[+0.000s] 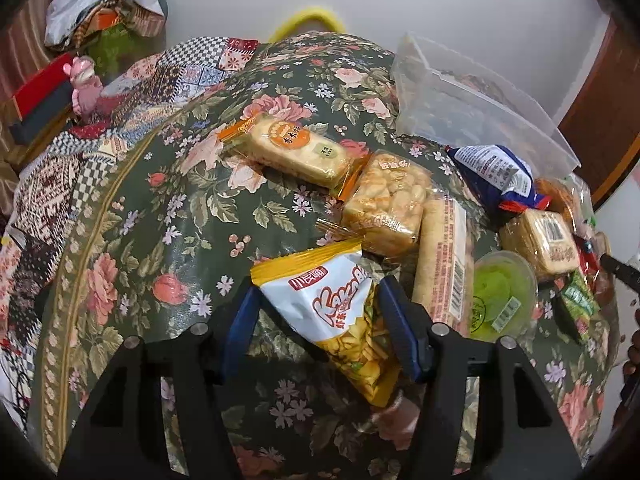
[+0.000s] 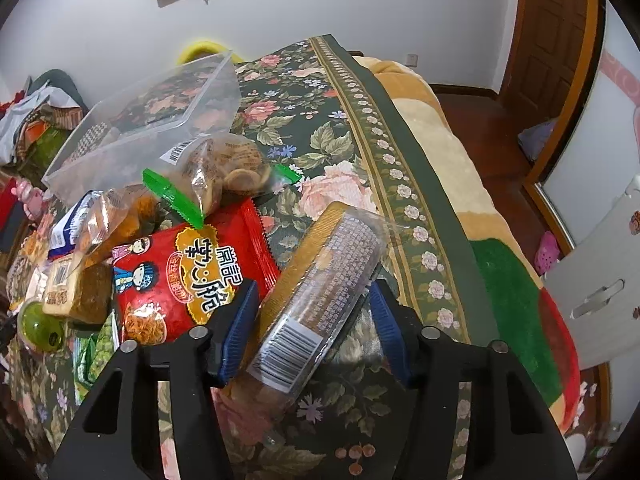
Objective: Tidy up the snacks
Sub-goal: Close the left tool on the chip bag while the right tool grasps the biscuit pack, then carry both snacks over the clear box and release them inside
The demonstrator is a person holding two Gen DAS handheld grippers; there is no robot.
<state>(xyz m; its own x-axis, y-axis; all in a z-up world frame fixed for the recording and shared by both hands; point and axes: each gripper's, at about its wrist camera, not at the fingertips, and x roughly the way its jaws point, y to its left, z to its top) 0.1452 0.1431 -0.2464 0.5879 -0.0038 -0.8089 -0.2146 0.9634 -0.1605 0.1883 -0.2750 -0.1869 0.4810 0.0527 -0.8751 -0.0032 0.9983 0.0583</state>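
Snacks lie on a floral tablecloth (image 1: pixel 132 216). My left gripper (image 1: pixel 316 312) has its blue pads on both sides of a yellow and white chips bag (image 1: pixel 332 308); the jaws are wide and contact is unclear. My right gripper (image 2: pixel 310 304) straddles a long brown biscuit pack (image 2: pixel 320 280) the same way. A clear plastic box (image 1: pixel 472 108) stands at the back and also shows in the right wrist view (image 2: pixel 148 120). Close by lie a rice cracker pack (image 1: pixel 296 148), a peanut brittle pack (image 1: pixel 388 204), a red noodle snack bag (image 2: pixel 192 276) and a green jelly cup (image 1: pixel 500 292).
A blue bag (image 1: pixel 500 176), a bagged cookie pack with a green clip (image 2: pixel 224 168) and several more packs crowd the middle. The table's right edge (image 2: pixel 404 160) drops to a blanket. Clothes and a pink toy (image 1: pixel 84 84) lie far left.
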